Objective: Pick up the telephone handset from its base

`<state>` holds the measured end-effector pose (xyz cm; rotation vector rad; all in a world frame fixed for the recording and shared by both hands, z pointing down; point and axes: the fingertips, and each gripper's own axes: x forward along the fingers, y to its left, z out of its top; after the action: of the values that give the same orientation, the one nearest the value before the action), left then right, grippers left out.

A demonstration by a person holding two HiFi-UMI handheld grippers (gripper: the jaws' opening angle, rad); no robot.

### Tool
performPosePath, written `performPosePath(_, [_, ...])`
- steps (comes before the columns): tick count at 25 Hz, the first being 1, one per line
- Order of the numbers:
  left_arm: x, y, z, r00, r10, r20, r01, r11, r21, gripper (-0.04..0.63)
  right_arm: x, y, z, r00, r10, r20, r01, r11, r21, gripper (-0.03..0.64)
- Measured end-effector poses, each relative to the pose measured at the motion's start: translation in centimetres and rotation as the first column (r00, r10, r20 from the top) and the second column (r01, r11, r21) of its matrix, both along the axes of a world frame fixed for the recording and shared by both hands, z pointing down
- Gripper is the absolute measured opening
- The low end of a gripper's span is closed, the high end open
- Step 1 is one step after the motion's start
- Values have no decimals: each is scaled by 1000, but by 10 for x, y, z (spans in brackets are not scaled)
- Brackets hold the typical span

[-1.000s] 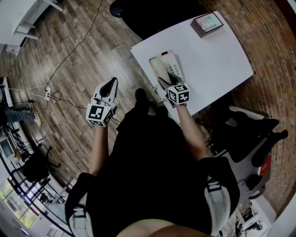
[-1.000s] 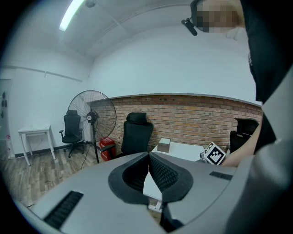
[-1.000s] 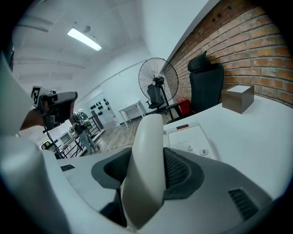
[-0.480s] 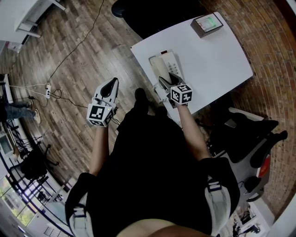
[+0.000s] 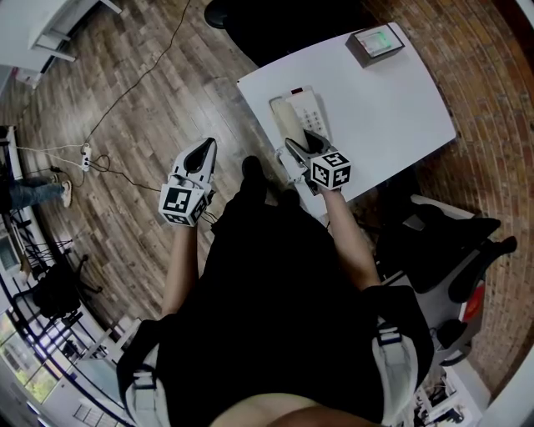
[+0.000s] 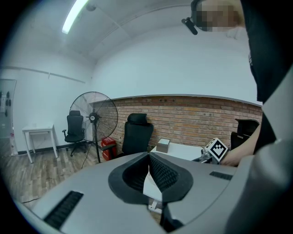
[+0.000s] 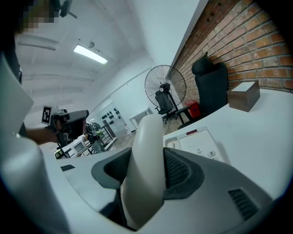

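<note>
The cream telephone handset (image 7: 147, 164) stands between the pads of my right gripper (image 7: 149, 176), which is shut on it near its lower end. Its far end tilts up over the white phone base (image 7: 199, 145). From the head view the right gripper (image 5: 298, 144) sits at the near edge of the white table (image 5: 392, 108), with the handset (image 5: 286, 115) along the left side of the base (image 5: 310, 108). My left gripper (image 5: 198, 158) hangs over the wooden floor, left of the table, jaws together and holding nothing (image 6: 149, 165).
A small grey box with a green screen (image 5: 377, 42) sits on the table's far corner. A black office chair (image 5: 250, 25) stands behind the table, another black chair (image 5: 442, 242) to the right. Cables and a power strip (image 5: 86, 167) lie on the floor. A pedestal fan (image 6: 94, 119) stands farther off.
My right gripper has risen a little and drawn slightly toward the person, tilting the handset up with it. The left gripper has hardly moved.
</note>
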<state>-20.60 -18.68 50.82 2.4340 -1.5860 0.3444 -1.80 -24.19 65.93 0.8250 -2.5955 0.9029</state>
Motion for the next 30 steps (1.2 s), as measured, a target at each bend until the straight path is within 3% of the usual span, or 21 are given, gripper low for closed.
performPosePath(11, [15, 10, 1, 1000, 4, -11, -4, 1000, 3, 20, 9, 8, -26, 997, -6, 75, 5, 1000, 11, 212])
performPosePath(30, [44, 32, 3, 1000, -17, -18, 17, 1000, 7, 20, 34, 25, -34, 995, -37, 89, 35, 999, 23, 212])
